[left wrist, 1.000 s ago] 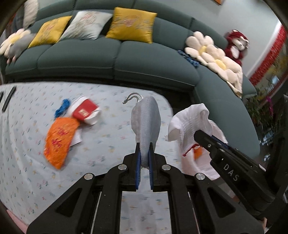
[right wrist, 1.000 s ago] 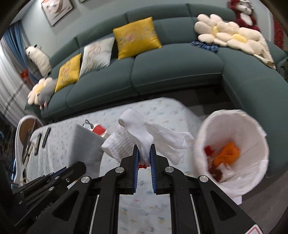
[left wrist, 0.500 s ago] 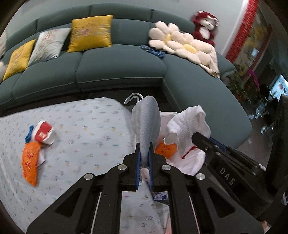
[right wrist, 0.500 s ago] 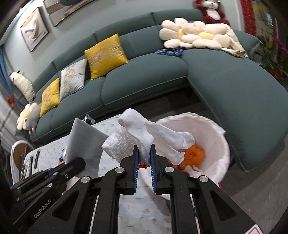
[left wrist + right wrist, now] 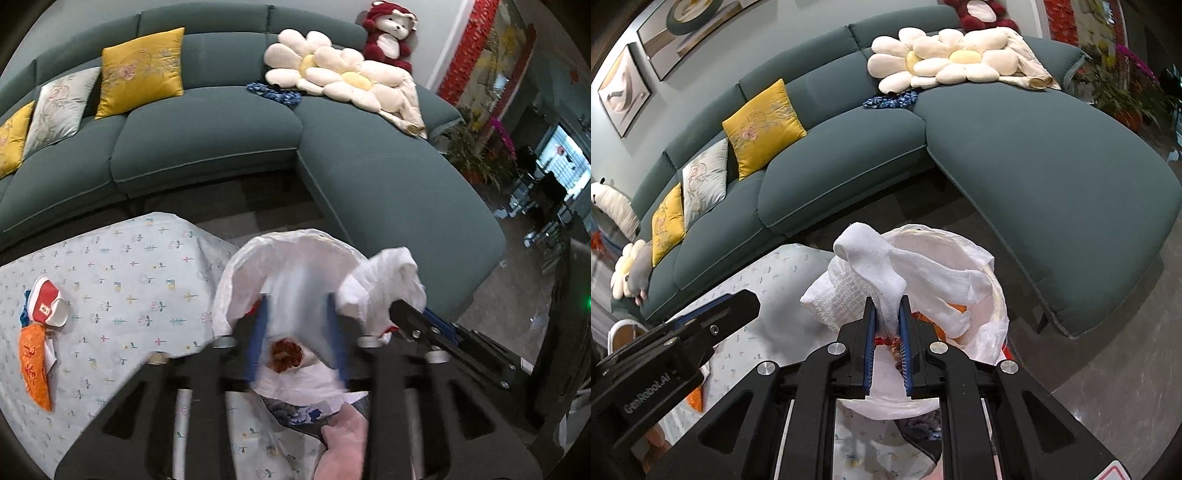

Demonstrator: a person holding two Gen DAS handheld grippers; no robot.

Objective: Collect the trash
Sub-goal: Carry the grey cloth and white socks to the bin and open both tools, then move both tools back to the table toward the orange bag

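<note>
Blur smears the left tool [image 5: 297, 334], its jaws opening empty over the lined bin [image 5: 236, 273]; the right tool [image 5: 886, 325] pinches a white cloth [image 5: 871, 273] above it.

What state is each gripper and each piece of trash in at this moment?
left gripper: jaws opening, nothing between them, over the bin.
right gripper: shut on the white cloth, above the bin.
trash bin: lined with a white bag, already holding trash.
orange wrapper: lying on the table.
red-and-white carton: lying on the table.
</note>
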